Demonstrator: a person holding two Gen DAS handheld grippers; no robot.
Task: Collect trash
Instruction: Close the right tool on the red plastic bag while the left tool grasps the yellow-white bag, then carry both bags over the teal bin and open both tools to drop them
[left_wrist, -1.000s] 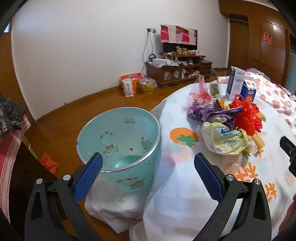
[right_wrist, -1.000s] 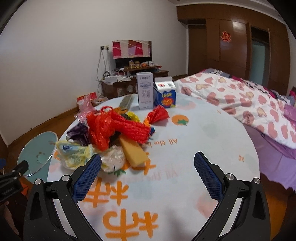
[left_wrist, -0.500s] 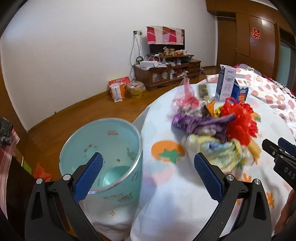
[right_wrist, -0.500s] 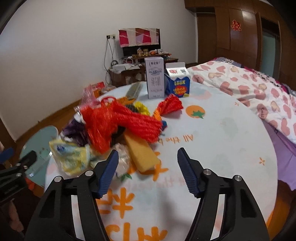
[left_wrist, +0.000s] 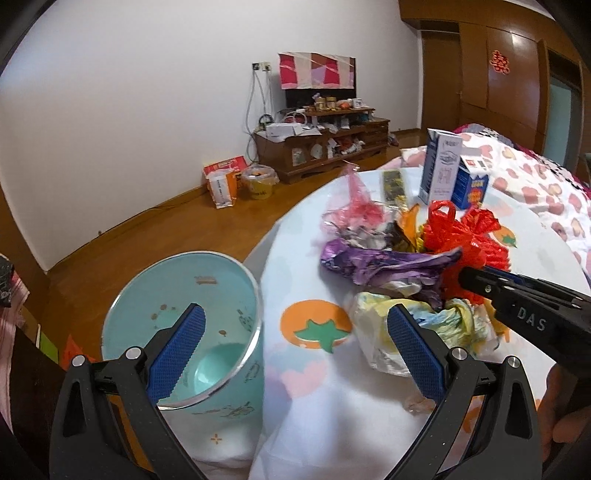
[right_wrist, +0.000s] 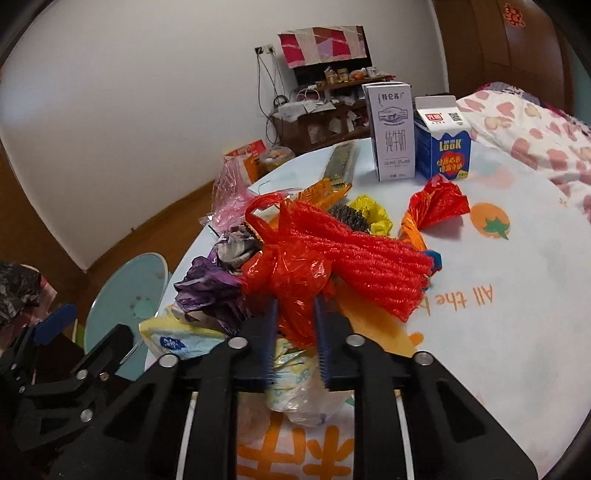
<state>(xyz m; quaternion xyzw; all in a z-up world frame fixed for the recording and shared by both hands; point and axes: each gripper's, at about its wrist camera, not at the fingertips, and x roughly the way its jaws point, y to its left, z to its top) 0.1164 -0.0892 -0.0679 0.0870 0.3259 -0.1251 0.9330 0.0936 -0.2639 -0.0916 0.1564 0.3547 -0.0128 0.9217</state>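
Two tongs | right tongs (right_wrist: 295, 325) pinch red bag (right_wrist: 291, 273) (crumpled) | left tongs (left_wrist: 295, 354) spread

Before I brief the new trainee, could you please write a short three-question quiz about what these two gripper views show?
1. True or false: the right gripper is shut on the crumpled red plastic bag.
2. Multiple choice: the pale blue plastic bin stands A) on the table, B) beside the table, below its edge, C) on the bed.
3. Fill in: the left gripper is ____ and holds nothing.

Key: 1 true; 2 B; 3 open. Points for checking: the tall white milk carton and the blue carton stand upright, side by side, behind the trash pile.
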